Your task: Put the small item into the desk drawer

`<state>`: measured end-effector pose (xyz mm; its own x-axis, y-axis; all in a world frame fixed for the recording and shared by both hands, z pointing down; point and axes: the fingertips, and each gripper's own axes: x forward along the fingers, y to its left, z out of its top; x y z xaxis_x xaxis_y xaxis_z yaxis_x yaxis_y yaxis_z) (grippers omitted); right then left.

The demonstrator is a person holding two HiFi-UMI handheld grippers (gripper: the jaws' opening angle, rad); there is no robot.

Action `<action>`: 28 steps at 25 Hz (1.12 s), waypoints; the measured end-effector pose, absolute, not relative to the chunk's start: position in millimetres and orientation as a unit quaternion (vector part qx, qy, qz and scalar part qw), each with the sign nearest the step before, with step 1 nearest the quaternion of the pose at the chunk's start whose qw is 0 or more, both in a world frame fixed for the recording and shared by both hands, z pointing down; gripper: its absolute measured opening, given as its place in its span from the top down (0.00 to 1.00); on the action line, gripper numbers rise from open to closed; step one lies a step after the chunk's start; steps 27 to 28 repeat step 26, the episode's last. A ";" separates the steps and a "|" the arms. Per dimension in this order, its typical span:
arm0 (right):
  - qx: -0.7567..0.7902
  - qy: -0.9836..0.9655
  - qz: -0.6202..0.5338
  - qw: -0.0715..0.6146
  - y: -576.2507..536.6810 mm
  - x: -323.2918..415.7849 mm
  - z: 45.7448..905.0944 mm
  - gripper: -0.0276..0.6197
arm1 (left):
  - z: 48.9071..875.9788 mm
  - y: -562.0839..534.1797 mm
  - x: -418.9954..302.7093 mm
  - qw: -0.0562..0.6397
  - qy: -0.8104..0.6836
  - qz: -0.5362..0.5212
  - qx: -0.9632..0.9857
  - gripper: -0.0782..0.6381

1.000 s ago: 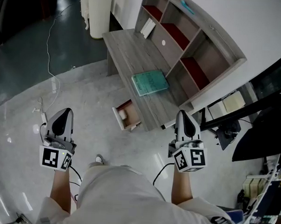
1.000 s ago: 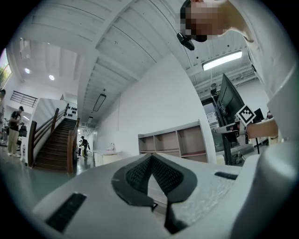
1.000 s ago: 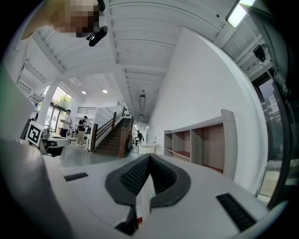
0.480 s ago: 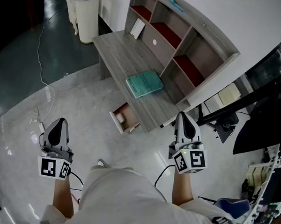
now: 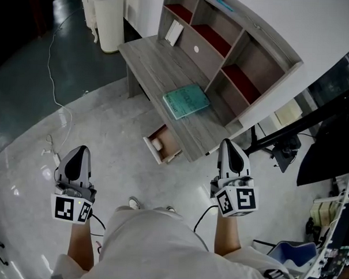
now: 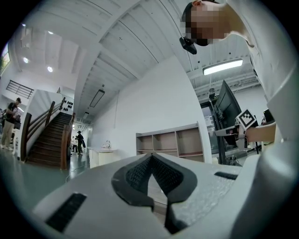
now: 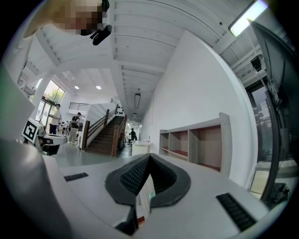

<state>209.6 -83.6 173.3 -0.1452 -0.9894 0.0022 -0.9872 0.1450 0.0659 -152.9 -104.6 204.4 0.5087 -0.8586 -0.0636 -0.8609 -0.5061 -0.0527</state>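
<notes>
The grey wooden desk [image 5: 160,66] stands ahead of me with its drawer [image 5: 170,140] pulled open toward the floor. A small white item [image 5: 157,144] lies inside the drawer. My left gripper [image 5: 77,151] is held low at the left over the floor, well short of the desk, its jaws shut with nothing between them. My right gripper [image 5: 230,146] hangs just off the desk's near right corner, also shut and empty. In the left gripper view my left gripper [image 6: 152,157] points at the distant shelf unit [image 6: 173,142]. My right gripper [image 7: 149,156] does too.
A teal book [image 5: 186,101] lies on the desktop. The hutch [image 5: 224,48] with red-lined shelves backs the desk. A white bin [image 5: 107,17] stands at the desk's far end, and a cable [image 5: 56,73] trails over the floor. A dark monitor stand [image 5: 284,149] is at the right.
The view has shifted a little over the desk. My left gripper has sunk slightly lower. Both grippers stay shut, and the drawer stays open.
</notes>
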 end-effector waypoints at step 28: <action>0.629 -0.774 -0.017 0.070 -99.1 142.2 191.6 0.96 | 232.1 -104.3 -195.3 0.014 0.504 0.017 -0.864 0.88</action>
